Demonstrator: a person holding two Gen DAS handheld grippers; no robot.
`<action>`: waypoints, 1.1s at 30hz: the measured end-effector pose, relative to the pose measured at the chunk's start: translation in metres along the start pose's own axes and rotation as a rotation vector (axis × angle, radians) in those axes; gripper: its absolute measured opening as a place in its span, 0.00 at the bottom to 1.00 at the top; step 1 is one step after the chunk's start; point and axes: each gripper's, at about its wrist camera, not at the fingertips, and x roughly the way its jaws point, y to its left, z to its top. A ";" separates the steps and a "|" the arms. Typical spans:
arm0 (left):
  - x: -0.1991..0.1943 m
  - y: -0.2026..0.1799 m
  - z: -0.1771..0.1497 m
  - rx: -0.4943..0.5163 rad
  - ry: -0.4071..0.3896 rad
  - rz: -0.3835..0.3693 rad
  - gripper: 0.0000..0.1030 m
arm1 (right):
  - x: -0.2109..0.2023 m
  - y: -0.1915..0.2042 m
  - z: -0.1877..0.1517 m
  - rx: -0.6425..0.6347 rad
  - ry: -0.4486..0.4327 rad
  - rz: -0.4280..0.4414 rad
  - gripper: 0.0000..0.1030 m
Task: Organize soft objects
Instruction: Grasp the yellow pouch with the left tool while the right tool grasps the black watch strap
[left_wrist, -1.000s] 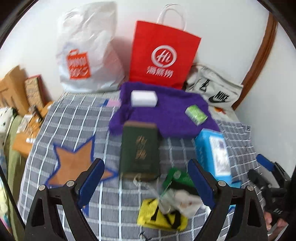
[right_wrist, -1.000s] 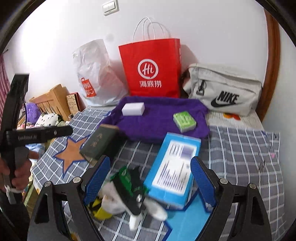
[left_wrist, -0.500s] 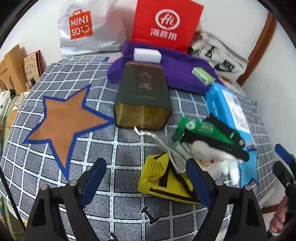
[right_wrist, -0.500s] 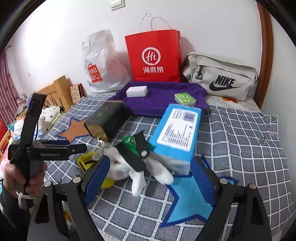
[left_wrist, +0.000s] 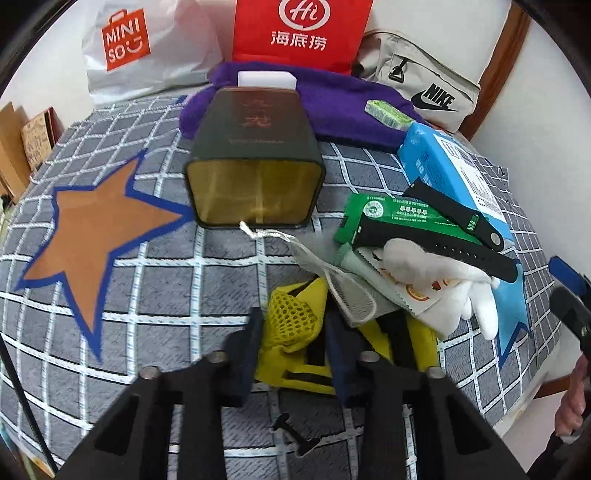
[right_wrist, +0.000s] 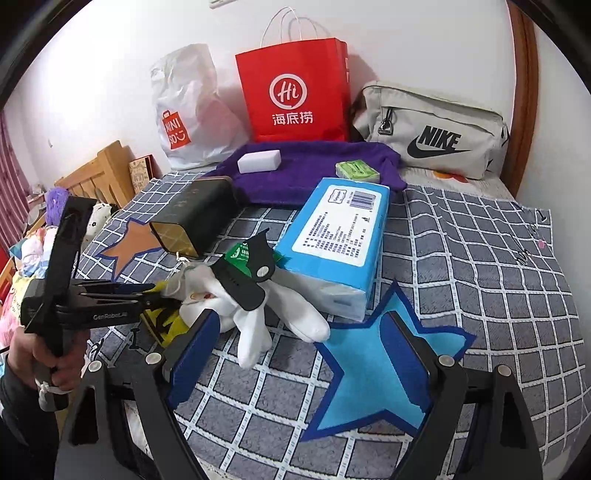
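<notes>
A yellow mesh pouch (left_wrist: 291, 321) lies on the checked bedspread (left_wrist: 147, 280), bunched between the blue pads of my left gripper (left_wrist: 295, 347), whose jaws are closing on it. The left gripper (right_wrist: 151, 295) shows side-on in the right wrist view. Beside the pouch lie a white glove (left_wrist: 436, 291), a black strap (left_wrist: 436, 247), a green packet (left_wrist: 388, 214) and a small grey drawstring bag (left_wrist: 351, 295). My right gripper (right_wrist: 299, 334) hovers open over the white glove (right_wrist: 258, 317) and a blue star patch (right_wrist: 373, 373), holding nothing.
A dark tin (left_wrist: 255, 155) and a blue tissue pack (right_wrist: 340, 236) flank the pile. Behind them a purple towel (right_wrist: 314, 166) carries a white sponge (right_wrist: 258, 160) and a green pack (right_wrist: 356, 170). A red paper bag (right_wrist: 295, 92), a white plastic bag (right_wrist: 188, 114) and a grey Nike bag (right_wrist: 432, 129) line the wall.
The left gripper came down onto the yellow pouch and its jaws narrowed around it. The right gripper sank lower toward the glove, still wide open.
</notes>
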 end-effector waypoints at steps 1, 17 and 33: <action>-0.002 0.002 0.000 0.004 0.002 0.009 0.25 | 0.002 0.001 0.002 -0.004 -0.002 0.002 0.82; 0.000 0.042 -0.005 -0.052 -0.022 0.016 0.28 | 0.082 0.051 0.055 -0.277 0.119 -0.113 0.58; 0.000 0.044 -0.007 -0.071 -0.042 -0.008 0.29 | 0.060 0.051 0.049 -0.264 0.085 -0.061 0.04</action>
